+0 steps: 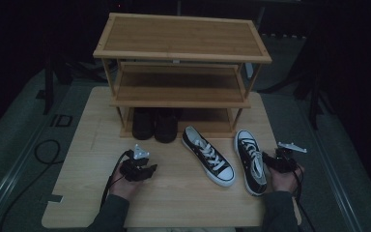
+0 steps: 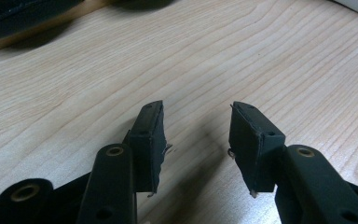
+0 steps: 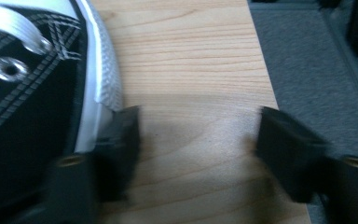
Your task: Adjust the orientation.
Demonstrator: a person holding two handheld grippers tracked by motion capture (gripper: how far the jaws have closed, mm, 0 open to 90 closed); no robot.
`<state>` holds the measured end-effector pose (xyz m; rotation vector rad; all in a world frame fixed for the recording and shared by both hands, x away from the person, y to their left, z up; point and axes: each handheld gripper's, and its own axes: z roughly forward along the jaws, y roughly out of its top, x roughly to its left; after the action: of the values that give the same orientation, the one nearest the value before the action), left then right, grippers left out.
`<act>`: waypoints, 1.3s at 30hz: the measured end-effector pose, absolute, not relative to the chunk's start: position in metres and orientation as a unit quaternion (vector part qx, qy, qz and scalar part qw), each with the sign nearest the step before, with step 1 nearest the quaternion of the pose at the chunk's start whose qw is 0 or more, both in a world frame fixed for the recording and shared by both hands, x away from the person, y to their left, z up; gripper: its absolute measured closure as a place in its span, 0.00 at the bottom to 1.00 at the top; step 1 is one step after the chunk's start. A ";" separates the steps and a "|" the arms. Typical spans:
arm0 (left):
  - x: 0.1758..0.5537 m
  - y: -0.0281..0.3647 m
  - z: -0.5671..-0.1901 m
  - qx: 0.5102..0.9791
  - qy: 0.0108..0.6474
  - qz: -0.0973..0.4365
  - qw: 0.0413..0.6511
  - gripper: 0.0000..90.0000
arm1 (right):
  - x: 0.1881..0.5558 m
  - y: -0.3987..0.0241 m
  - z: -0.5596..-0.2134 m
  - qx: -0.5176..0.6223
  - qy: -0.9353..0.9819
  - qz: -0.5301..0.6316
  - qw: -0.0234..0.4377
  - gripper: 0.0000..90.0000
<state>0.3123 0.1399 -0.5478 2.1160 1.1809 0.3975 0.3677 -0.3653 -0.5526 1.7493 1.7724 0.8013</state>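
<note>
Black canvas sneaker (image 1: pixel 250 162) lower right of high view, on tabletop (image 1: pixel 174 193) | right gripper (image 1: pixel 276 161) just beside its outer side, jaws apart, nothing between, view blurred so contact unclear | left gripper (image 1: pixel 142 169) lower left, jaws wide, empty | tip: straddle the sidewall before closing, probably near the heel.

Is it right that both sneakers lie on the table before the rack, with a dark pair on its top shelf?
Not quite. The sneakers do lie on the table before the rack, but the high view shows the dark pair on its bottom shelf, not the top.
</note>
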 end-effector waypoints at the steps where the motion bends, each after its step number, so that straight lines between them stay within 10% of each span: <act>1: 0.312 0.141 -0.548 0.811 0.454 0.154 0.335 0.62 | 0.367 -0.366 -0.550 0.643 0.656 0.300 0.257 0.47; 39: 0.311 0.152 -0.550 0.822 0.448 0.147 0.319 0.55 | 0.350 -0.299 -0.437 0.437 0.785 0.342 0.275 0.69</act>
<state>0.3113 0.1520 -0.5498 2.1613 1.1786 0.3870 0.3499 -0.2986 -0.4371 1.1753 2.1108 0.9206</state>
